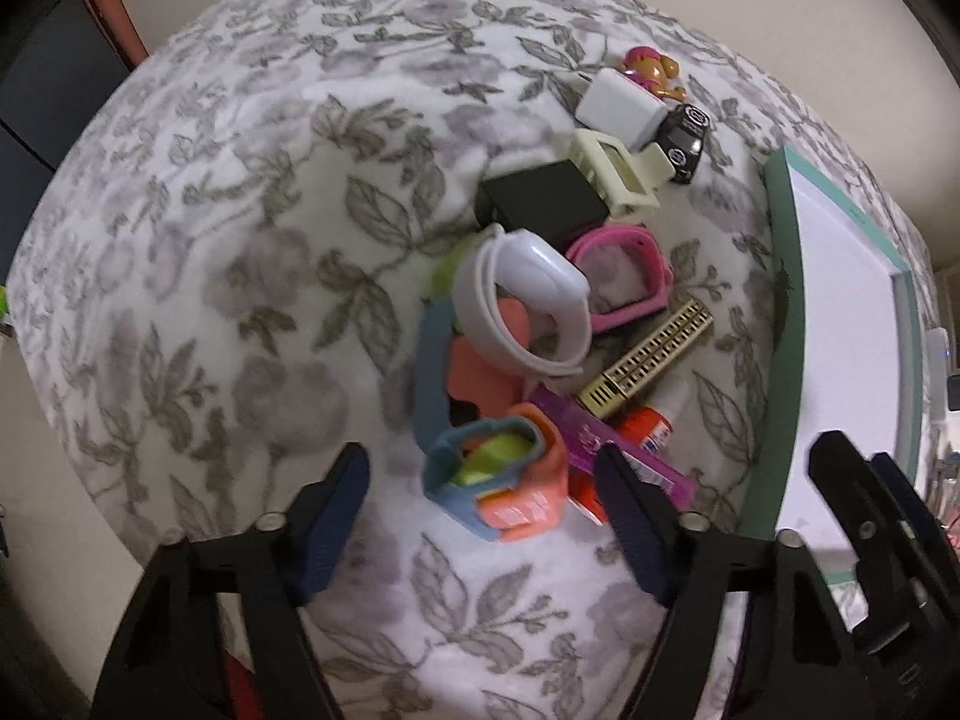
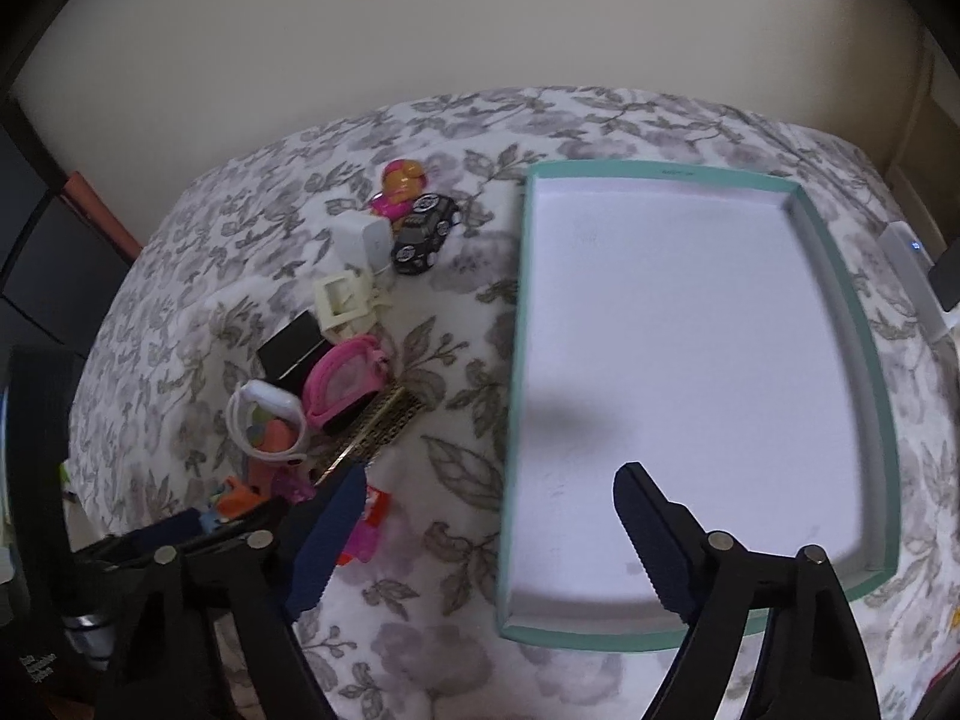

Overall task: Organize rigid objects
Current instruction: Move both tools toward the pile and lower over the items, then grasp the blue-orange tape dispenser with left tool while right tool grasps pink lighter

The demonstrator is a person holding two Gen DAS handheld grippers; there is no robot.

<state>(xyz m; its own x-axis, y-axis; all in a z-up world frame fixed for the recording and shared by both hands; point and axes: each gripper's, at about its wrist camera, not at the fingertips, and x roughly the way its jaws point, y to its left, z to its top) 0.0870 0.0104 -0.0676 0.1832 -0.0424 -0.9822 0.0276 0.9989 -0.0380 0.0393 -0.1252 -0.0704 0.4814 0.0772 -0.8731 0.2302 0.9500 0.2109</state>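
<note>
A heap of small items lies on the flowered cloth: a white wristband (image 1: 528, 300), a pink wristband (image 1: 624, 276), a black box (image 1: 540, 204), a cream clip (image 1: 618, 174), a gold comb (image 1: 648, 360), a purple packet (image 1: 600, 444) and a blue and orange band (image 1: 498, 480). My left gripper (image 1: 480, 516) points down over the heap, open, and the blue and orange band sits between its fingers untouched. My right gripper (image 2: 489, 540) is open and holds nothing; it straddles the left wall of the teal tray (image 2: 678, 168), which has a bare white floor.
A white block (image 2: 363, 243), a black toy car (image 2: 423, 234) and a pink and orange figure (image 2: 402, 183) lie at the far end of the heap. A pale wall rises behind the table. A white device (image 2: 912, 276) stands beyond the tray's right side.
</note>
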